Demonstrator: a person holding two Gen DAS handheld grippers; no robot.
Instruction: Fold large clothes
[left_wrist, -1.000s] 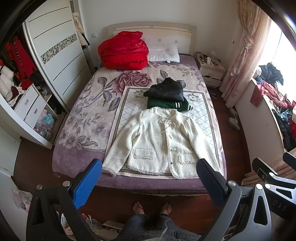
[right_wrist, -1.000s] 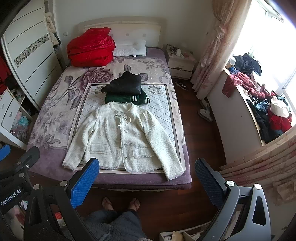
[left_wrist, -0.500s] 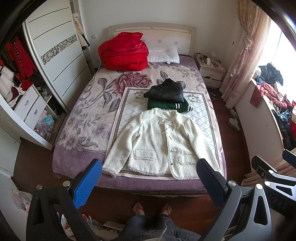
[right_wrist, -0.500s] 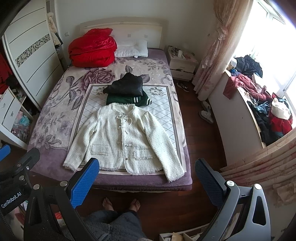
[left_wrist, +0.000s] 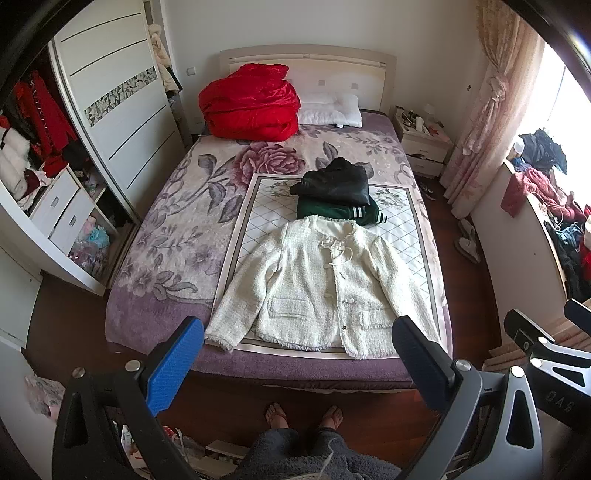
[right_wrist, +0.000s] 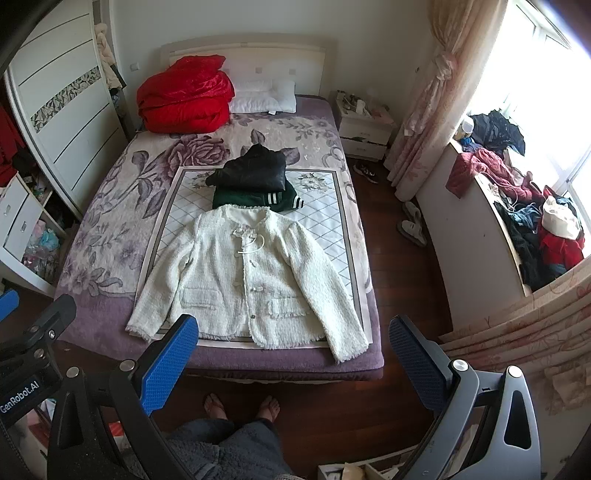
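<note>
A cream tweed jacket (left_wrist: 325, 284) lies spread flat, front up, sleeves out, on a quilted mat (left_wrist: 266, 218) at the foot of the bed; it also shows in the right wrist view (right_wrist: 251, 280). Behind it sits a folded stack: a black jacket (left_wrist: 334, 181) on a green garment (left_wrist: 332, 213). My left gripper (left_wrist: 297, 363) is open and empty, held above the floor short of the bed edge. My right gripper (right_wrist: 293, 362) is open and empty, likewise short of the bed.
A red quilt (left_wrist: 249, 103) and white pillow (left_wrist: 330, 109) lie at the headboard. A wardrobe (left_wrist: 110, 99) stands left, a nightstand (left_wrist: 421, 144) and a clothes-covered ledge (right_wrist: 517, 206) right. My bare feet (left_wrist: 303, 417) stand on the wood floor.
Both grippers have drifted slightly, so the bed sits a little differently in each view. The jacket and the stack have not moved. Both grippers stay open.
</note>
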